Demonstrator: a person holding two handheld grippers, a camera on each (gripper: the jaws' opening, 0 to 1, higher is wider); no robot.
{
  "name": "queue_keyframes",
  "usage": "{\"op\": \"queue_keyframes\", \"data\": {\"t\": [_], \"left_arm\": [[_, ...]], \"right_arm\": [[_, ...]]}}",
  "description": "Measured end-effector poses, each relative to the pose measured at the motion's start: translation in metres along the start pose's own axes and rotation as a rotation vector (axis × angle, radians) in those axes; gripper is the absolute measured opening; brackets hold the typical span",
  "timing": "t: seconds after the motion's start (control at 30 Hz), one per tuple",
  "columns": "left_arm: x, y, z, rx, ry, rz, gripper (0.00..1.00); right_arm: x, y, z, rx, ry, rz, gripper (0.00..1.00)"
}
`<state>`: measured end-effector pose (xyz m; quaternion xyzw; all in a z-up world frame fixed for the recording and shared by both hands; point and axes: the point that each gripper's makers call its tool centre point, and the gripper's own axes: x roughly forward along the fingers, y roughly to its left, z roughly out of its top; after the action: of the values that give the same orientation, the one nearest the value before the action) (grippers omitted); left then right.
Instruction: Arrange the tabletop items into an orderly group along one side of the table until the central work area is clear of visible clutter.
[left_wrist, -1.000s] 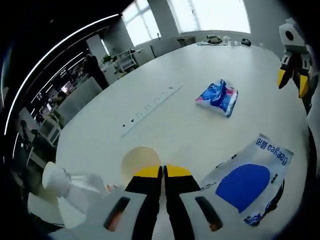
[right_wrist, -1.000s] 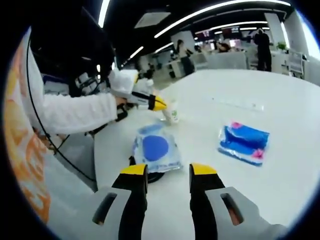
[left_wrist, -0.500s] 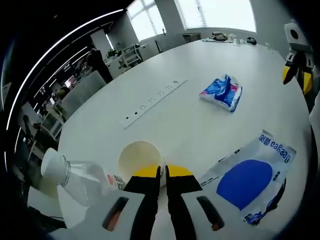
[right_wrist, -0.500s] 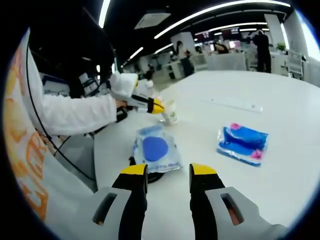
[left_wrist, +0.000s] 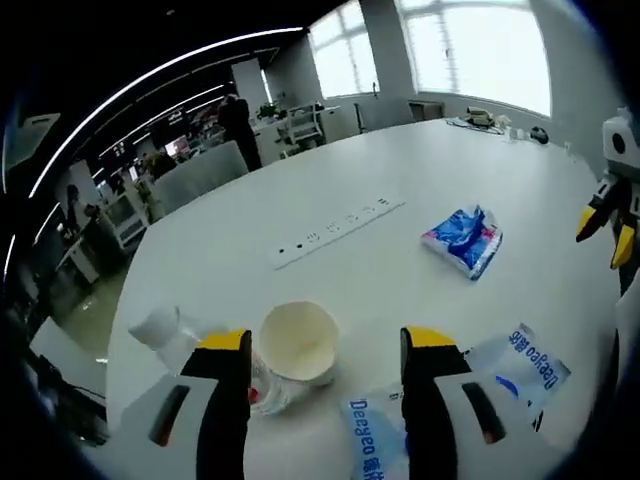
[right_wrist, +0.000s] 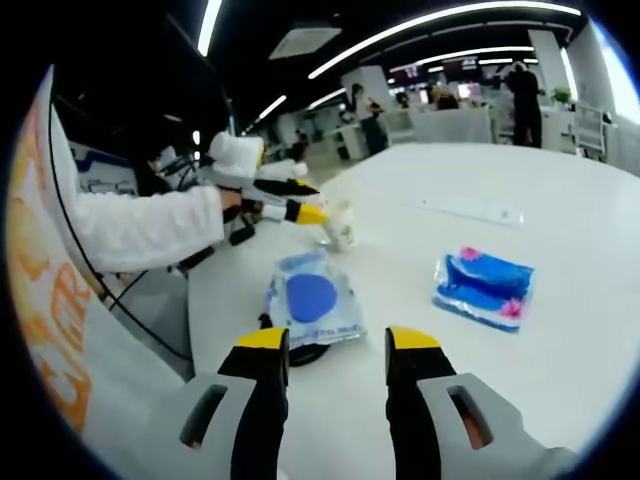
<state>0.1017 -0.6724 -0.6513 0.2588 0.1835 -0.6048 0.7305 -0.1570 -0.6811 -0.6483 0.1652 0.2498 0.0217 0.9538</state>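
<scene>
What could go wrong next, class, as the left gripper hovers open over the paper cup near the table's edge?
1. The paper cup looks light and touches the lying bottle; the left gripper could tip it or roll the bottle toward the table edge.
2. A jaw overlaps the plastic bag and may drag it.

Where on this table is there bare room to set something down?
Bare patches: between the power strip and the blue tissue pack, and the far table beyond both. Crowded: the near edge, where paper cup, bottle and wipes packet cluster.
</scene>
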Motion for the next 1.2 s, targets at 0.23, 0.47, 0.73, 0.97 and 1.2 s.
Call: {"op": "queue_keyframes", "data": {"t": [0.23,0.47,0.73,0.97,1.2], "left_arm": [[-0.022,-0.01,0.004,-0.059,-0.03,0.008,0.71],[-0.043,-0.02,-0.004,-0.096,-0.037,0.019,0.76],[-0.069,-0.02,-0.015,-0.159,-0.043,0.052,0.77],[-0.082,-0.021,-0.028,-0.197,-0.031,0.072,0.78],[-0.091,-0.02,-0.037,-0.226,-0.026,0.087,0.78]], "right_arm": [[-0.008,0.0,-0.004,0.02,-0.005,-0.016,0.46],[-0.011,0.005,-0.001,0.031,-0.015,-0.02,0.49],[-0.02,0.005,-0.01,0.03,-0.015,-0.037,0.51],[-0.03,-0.005,-0.015,0.053,-0.021,-0.071,0.51],[-0.039,-0.013,-0.019,0.073,-0.028,-0.104,0.51]]}}
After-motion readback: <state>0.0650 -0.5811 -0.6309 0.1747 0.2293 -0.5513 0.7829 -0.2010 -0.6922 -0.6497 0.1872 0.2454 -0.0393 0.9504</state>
